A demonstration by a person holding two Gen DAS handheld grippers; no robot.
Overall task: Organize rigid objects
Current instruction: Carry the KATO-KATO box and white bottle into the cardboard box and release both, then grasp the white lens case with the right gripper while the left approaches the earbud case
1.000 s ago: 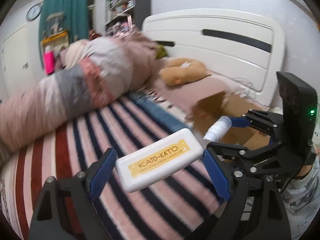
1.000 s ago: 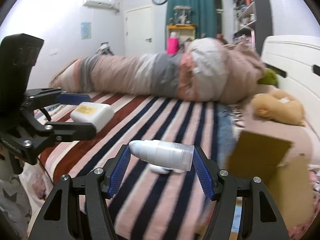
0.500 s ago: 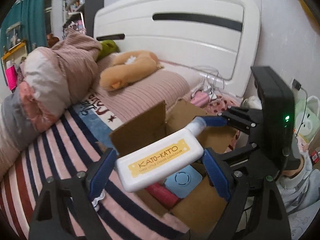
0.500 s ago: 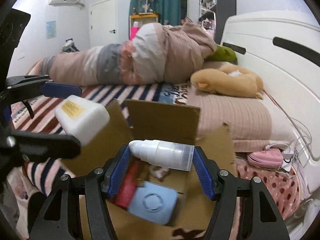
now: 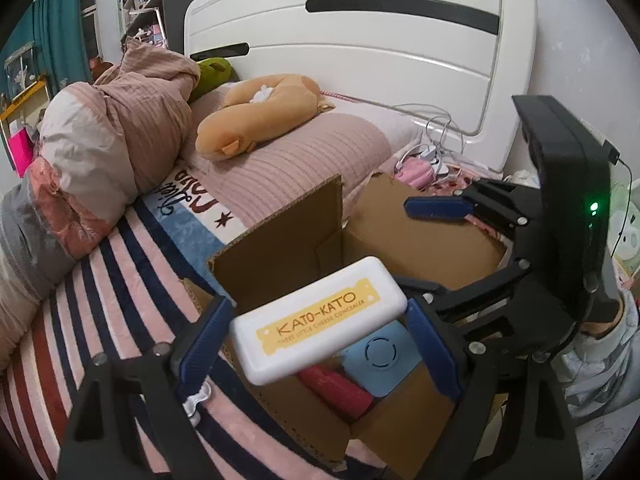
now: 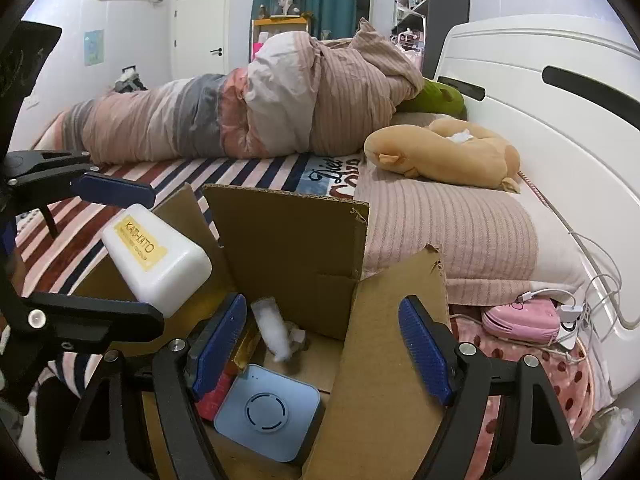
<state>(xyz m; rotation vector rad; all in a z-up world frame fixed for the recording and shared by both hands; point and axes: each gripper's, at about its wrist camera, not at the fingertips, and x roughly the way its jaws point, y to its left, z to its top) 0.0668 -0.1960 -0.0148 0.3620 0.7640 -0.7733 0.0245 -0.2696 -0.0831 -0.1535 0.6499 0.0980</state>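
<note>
My left gripper [image 5: 316, 336] is shut on a white KATO-KATO case [image 5: 320, 322] and holds it above the open cardboard box [image 5: 280, 256]; the case also shows in the right wrist view [image 6: 154, 258]. My right gripper [image 6: 322, 352] is open and empty over the box [image 6: 296, 248]. The white pump bottle [image 6: 272, 334] is blurred in the air just below the fingers, inside the box. A blue square device [image 6: 268, 412] and a red object [image 5: 336, 390] lie in the box.
The box stands on a striped bedspread [image 5: 100, 300]. A rolled duvet [image 6: 240, 108], a tan plush toy [image 6: 448, 152], a pink pillow [image 6: 448, 232] and a white headboard [image 5: 360, 40] lie beyond. A pink case with cables [image 6: 520, 320] lies at the right.
Both grippers moved from the striped bedspread to over the box. My right gripper opened and let go of the white pump bottle, which is dropping into the box.
</note>
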